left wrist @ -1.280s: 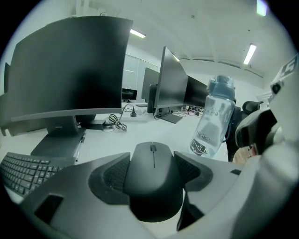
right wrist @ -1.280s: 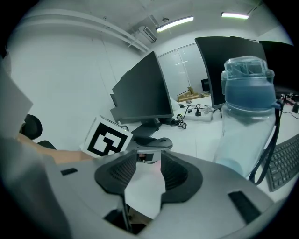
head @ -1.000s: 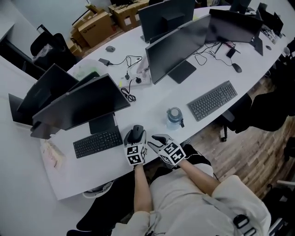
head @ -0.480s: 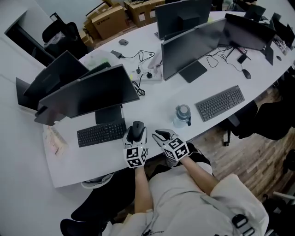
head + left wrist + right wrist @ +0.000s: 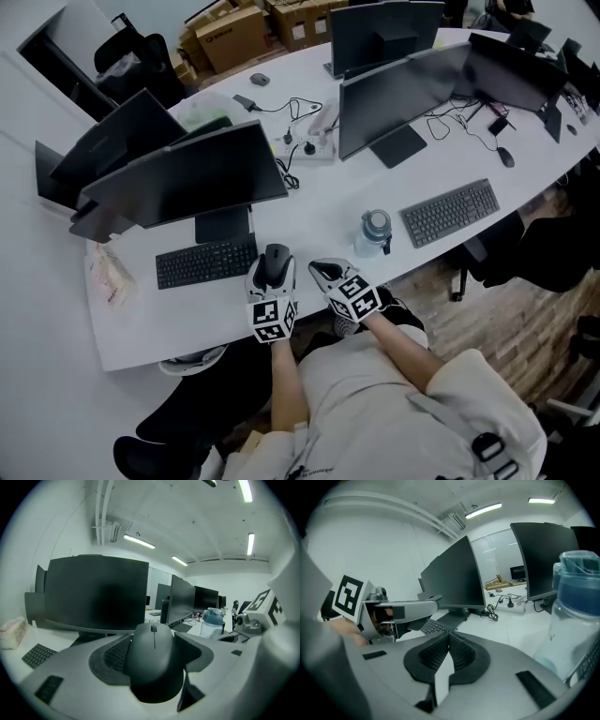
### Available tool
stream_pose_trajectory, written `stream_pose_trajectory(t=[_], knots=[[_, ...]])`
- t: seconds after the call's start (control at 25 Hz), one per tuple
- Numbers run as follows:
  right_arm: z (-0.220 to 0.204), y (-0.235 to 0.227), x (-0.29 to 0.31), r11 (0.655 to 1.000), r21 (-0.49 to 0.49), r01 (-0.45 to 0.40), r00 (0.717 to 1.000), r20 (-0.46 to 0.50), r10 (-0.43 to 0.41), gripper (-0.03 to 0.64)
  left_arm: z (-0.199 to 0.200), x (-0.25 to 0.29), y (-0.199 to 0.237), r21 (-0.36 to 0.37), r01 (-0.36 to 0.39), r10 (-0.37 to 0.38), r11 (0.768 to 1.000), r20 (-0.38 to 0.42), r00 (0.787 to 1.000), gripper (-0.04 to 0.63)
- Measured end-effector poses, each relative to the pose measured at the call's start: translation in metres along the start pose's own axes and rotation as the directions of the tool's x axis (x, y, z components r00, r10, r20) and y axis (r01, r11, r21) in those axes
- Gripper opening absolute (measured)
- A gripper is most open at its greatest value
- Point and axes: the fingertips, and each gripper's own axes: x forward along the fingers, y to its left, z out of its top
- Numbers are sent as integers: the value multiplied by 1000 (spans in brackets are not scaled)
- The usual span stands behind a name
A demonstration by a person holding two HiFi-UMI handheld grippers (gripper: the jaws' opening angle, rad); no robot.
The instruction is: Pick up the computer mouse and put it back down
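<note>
A dark grey computer mouse sits between the jaws of my left gripper, which is shut on its sides and holds it just above the white desk. In the left gripper view the mouse fills the space between both ribbed pads, its wheel pointing away from me. My right gripper hovers just to the right of it over the desk's front edge. Its jaws have just been closing and now meet, pads touching, with nothing between them.
A black keyboard and a dark monitor stand left of and behind the mouse. A blue-capped water bottle stands to the right, with a grey keyboard beyond it. A tissue pack lies at the far left.
The right gripper's jaws have closed from partly open to shut. The left gripper has come up a little with the mouse still in it.
</note>
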Motion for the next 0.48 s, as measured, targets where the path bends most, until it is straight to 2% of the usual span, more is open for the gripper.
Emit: stream_pose_trajectory(t=[0.48], knots=[[-5, 11, 4, 999, -12, -50, 998, -45, 49, 5, 2, -7, 8, -12, -49, 49, 999, -1, 999, 301]])
